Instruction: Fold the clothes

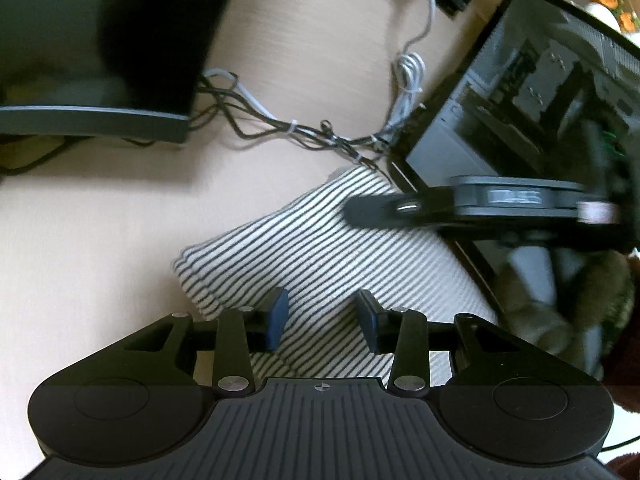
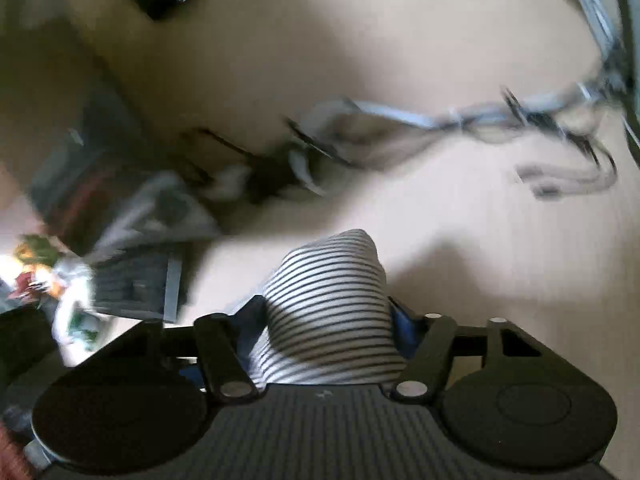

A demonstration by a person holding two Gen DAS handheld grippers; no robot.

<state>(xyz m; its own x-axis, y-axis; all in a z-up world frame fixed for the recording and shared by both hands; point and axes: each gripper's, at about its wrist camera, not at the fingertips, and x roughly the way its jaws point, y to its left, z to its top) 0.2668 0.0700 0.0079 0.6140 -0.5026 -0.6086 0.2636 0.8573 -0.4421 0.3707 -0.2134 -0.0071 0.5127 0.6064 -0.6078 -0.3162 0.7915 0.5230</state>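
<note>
Where gripped, striped garment (image 1: 320, 248) diagonal

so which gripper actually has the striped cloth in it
The right gripper: striped cloth bunches between its fingers. The left gripper is open above it.

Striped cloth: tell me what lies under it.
The striped cloth rests on the pale table; whatever lies beneath is covered. The right gripper grips a bunch of it.

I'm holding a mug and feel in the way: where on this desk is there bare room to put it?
Bare desk lies left of the striped garment, below the dark monitor base. It is crowded around the cable tangle and the computer case on the right.
</note>
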